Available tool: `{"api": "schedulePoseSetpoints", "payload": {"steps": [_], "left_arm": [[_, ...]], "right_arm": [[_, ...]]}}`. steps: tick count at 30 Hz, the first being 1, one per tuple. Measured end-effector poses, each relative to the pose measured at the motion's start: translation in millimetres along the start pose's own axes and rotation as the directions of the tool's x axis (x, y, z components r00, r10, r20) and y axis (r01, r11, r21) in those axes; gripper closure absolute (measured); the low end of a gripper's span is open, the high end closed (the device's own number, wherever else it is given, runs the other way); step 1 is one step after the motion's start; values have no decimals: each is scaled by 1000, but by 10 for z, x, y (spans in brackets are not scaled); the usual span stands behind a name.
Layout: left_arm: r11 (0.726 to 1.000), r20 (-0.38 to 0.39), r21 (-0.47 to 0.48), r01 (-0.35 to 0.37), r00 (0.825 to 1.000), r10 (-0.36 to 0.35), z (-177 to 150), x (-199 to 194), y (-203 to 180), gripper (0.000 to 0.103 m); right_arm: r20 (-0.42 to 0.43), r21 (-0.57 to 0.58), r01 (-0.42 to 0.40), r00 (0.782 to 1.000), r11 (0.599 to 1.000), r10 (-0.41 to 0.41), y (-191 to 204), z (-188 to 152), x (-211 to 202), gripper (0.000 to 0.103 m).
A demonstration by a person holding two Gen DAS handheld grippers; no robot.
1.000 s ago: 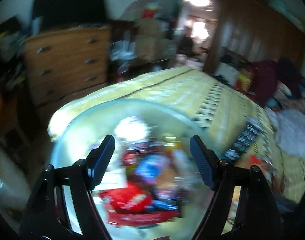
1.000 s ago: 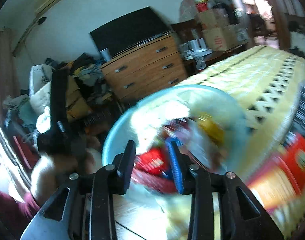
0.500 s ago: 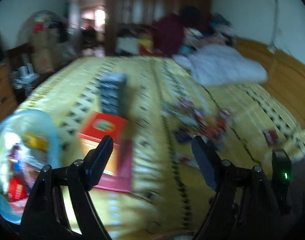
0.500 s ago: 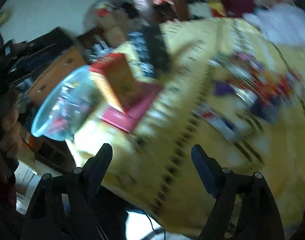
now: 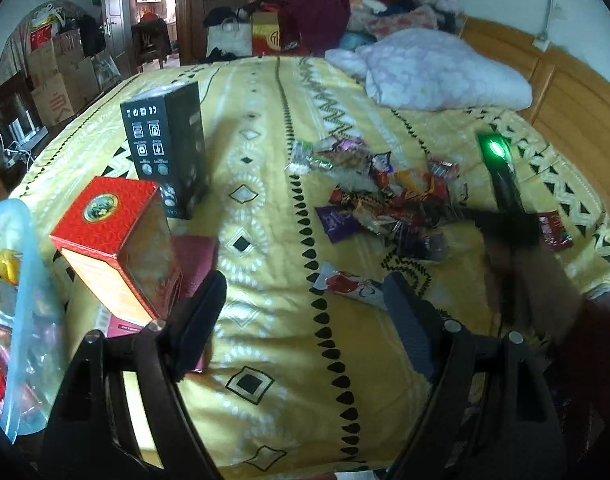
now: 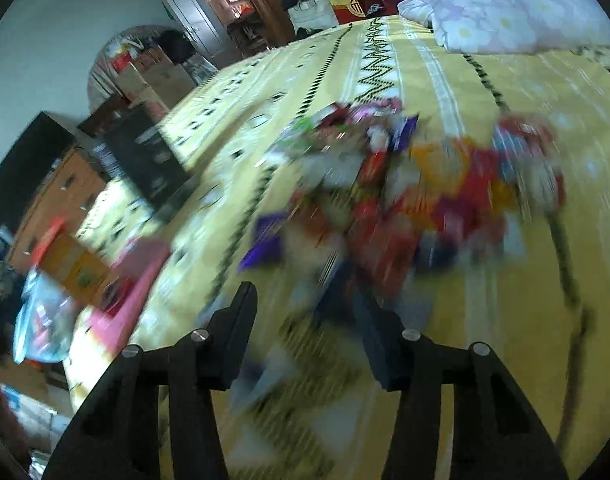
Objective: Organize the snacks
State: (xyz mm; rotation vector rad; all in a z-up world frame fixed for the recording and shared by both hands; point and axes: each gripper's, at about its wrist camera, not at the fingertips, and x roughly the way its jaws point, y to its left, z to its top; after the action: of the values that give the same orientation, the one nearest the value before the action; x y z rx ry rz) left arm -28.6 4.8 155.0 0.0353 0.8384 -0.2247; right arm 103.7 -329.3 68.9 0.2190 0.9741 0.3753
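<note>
Ahead, snack pile (image 5: 385, 196) beyond both empty tools, left (image 5: 305, 304) wide apart, right (image 6: 305, 316) narrowing

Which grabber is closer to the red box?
Left. The left gripper has one finger right beside the red box. The right gripper faces the snack pile, with the box far off to its side.

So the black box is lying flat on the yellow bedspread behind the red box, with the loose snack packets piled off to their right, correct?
Not quite. The black box stands upright rather than lying flat, as the left wrist view shows. The rest holds: it is on the yellow bedspread behind the red box, with the snack packets to their right.
</note>
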Motion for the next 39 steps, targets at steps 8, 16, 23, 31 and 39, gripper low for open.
{"api": "schedulePoseSetpoints", "payload": {"steps": [8, 16, 23, 31, 39], "left_arm": [[1000, -56, -10, -11, 998, 11, -46, 164, 25, 22], [999, -70, -33, 3, 998, -5, -68, 148, 64, 22], [998, -76, -61, 19, 997, -24, -181, -5, 122, 22], [996, -70, -74, 41, 997, -46, -212, -112, 122, 22], [996, -94, -84, 39, 994, -46, -272, -45, 154, 22]], "right_arm": [[-103, 16, 52, 993, 999, -50, -288, 684, 1014, 49], [-210, -142, -160, 969, 977, 128, 577, 86, 1088, 48], [-187, -181, -245, 959, 953, 211, 794, -491, 285, 48], [-50, -55, -171, 984, 984, 168, 389, -989, -552, 40], [-36, -11, -186, 982, 983, 185, 441, -1001, -465, 40]]}}
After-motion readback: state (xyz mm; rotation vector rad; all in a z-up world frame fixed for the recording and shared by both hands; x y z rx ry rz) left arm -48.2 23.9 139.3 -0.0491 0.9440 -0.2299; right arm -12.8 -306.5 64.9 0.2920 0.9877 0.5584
